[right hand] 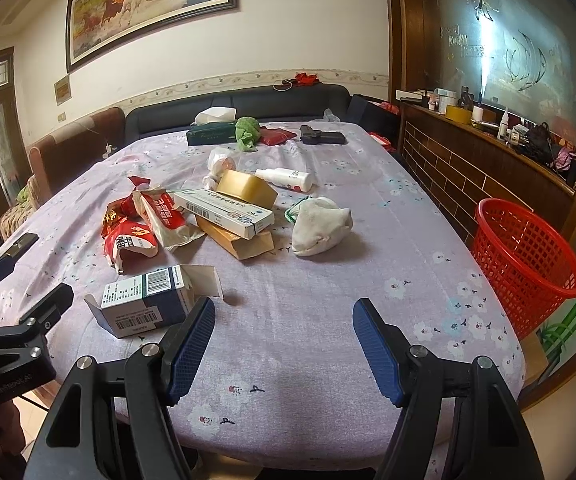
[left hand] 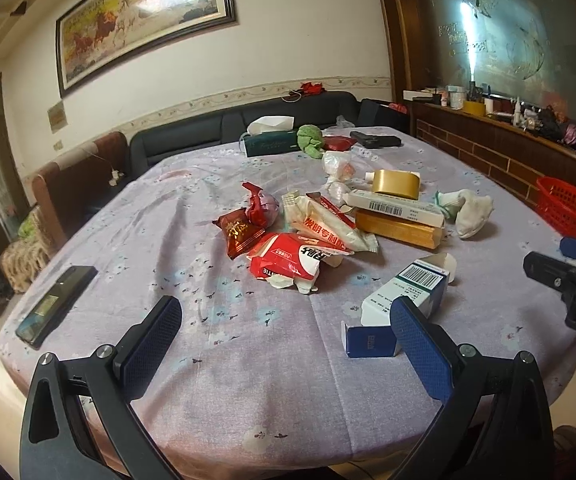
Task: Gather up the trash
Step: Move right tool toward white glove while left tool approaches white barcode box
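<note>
A pile of trash lies mid-table: red and white snack wrappers [left hand: 288, 256] [right hand: 135, 232], a long white box [right hand: 223, 212] across flat yellow boxes [right hand: 243, 240], and an opened blue-and-white carton [left hand: 416, 280] [right hand: 143, 300] nearer the front edge. My left gripper [left hand: 285, 312] is open above the tablecloth in front of the wrappers, its right finger overlapping the carton's near end. My right gripper [right hand: 283, 308] is open over bare cloth just right of the carton, nothing between its fingers. A red mesh basket [right hand: 524, 256] [left hand: 572, 212] stands off the table's right side.
A white sock-like cloth [right hand: 320, 228], a spray bottle [right hand: 288, 178], a tissue box [right hand: 207, 134], a green cloth [right hand: 247, 132] and a black gun-shaped object [right hand: 322, 136] lie farther back. A black phone [left hand: 55, 304] rests near the left edge. Sofas line the far side.
</note>
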